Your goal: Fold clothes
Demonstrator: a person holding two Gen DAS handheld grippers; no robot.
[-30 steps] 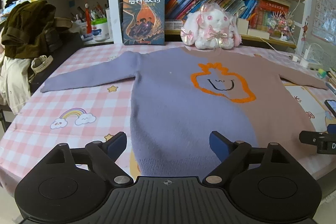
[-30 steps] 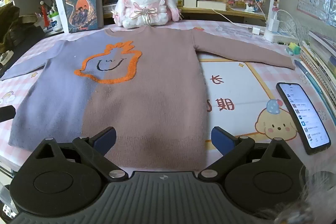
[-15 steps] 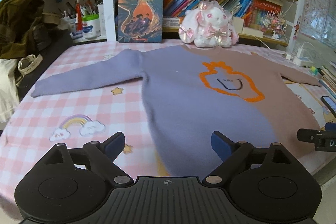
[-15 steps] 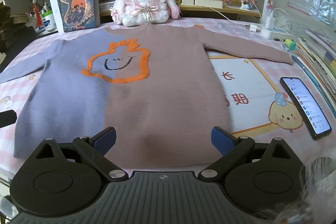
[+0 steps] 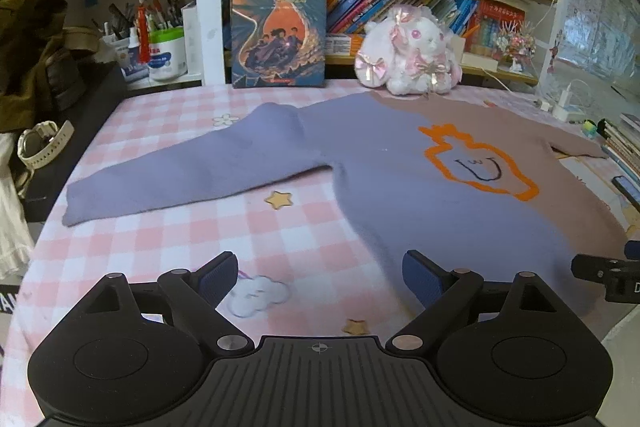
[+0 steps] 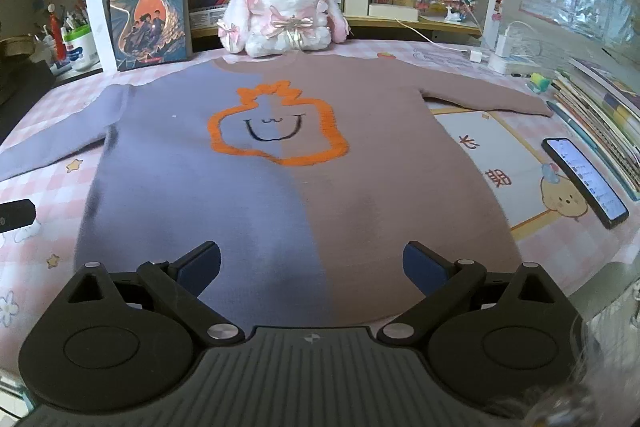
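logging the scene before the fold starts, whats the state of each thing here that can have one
purple and brown knit sweater: spread flat, front up, unfolded
purple sleeve: stretched out on the pink checked tablecloth
brown sleeve: stretched out
black smartphone: lying flat, screen lit
illustrated book: upright, closed
white plush rabbit: sitting upright
left gripper: open, empty
right gripper: open, empty
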